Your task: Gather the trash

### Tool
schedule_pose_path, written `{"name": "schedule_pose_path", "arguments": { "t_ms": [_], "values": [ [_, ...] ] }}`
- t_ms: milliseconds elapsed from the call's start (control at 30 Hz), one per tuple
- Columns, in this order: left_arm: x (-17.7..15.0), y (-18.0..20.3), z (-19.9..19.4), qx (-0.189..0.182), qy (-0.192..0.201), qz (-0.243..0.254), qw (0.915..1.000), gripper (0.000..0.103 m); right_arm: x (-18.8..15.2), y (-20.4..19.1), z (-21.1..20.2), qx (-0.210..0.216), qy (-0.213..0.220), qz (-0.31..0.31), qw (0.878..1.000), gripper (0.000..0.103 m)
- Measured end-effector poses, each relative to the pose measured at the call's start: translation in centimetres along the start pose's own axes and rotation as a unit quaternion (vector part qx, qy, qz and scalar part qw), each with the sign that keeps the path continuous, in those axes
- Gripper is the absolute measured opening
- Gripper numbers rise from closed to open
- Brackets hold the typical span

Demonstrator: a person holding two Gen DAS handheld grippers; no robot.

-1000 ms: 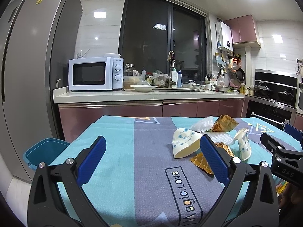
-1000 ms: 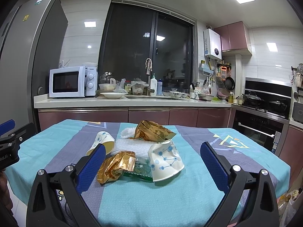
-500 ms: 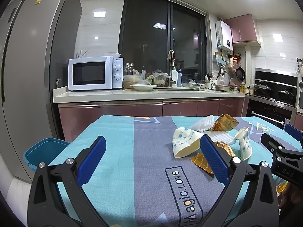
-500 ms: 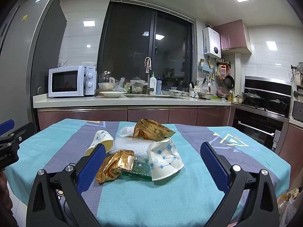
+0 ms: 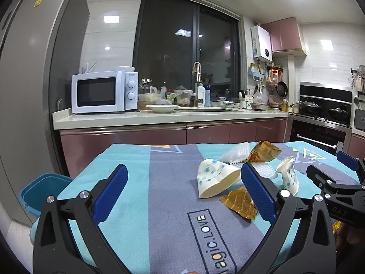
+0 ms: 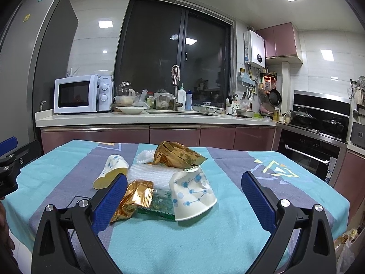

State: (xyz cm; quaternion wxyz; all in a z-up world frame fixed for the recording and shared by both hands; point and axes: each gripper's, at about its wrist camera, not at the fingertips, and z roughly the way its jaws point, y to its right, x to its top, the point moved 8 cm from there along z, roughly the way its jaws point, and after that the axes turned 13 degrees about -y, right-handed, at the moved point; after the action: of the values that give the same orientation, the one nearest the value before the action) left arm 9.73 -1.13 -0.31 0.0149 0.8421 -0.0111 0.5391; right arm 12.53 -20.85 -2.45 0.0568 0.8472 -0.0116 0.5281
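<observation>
Left gripper (image 5: 182, 189): jaws spread wide, holding nothing, above the bare cloth.
Right gripper (image 6: 182, 194): jaws spread and empty, framing the litter.
Trash: heaped mid-worktop (image 6: 262, 159), with a crushed paper cup (image 6: 194, 194), a second cup (image 6: 111, 171), gold wrappers (image 6: 134, 197) and white foam sheet (image 6: 157, 173), all touching or overlapping.
Handling: probably light, soft, easily crumpled; the cup's rim or a wrapper's edge looked the best hold.
Bin (image 5: 43, 194): blue, beside the worktop's left corner.
</observation>
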Motion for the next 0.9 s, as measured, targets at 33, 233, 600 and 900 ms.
{"name": "schedule_pose_path", "arguments": {
  "t_ms": [33,233,600,900],
  "values": [
    [0.2,0.1,0.2,-0.004,-0.002,0.001,1.0000,0.098,0.1,0.1,0.2,0.001,-0.001,-0.001,1.000,0.097],
    [1.4,0.9,2.1,-0.044,-0.007,-0.003,0.9990,0.098,1.2,0.8,1.7,0.005,-0.006,-0.011,1.000,0.097],
    [2.8,4.0,9.1,-0.078,-0.088,0.036,0.9925,0.098,1.6,1.1,6.6,0.033,-0.087,-0.044,0.995,0.097],
    [2.3,6.1,16.4,-0.137,-0.197,0.023,0.9704,0.098,0.9,2.1,10.2,0.066,-0.159,-0.044,0.984,0.097]
  ]
}}
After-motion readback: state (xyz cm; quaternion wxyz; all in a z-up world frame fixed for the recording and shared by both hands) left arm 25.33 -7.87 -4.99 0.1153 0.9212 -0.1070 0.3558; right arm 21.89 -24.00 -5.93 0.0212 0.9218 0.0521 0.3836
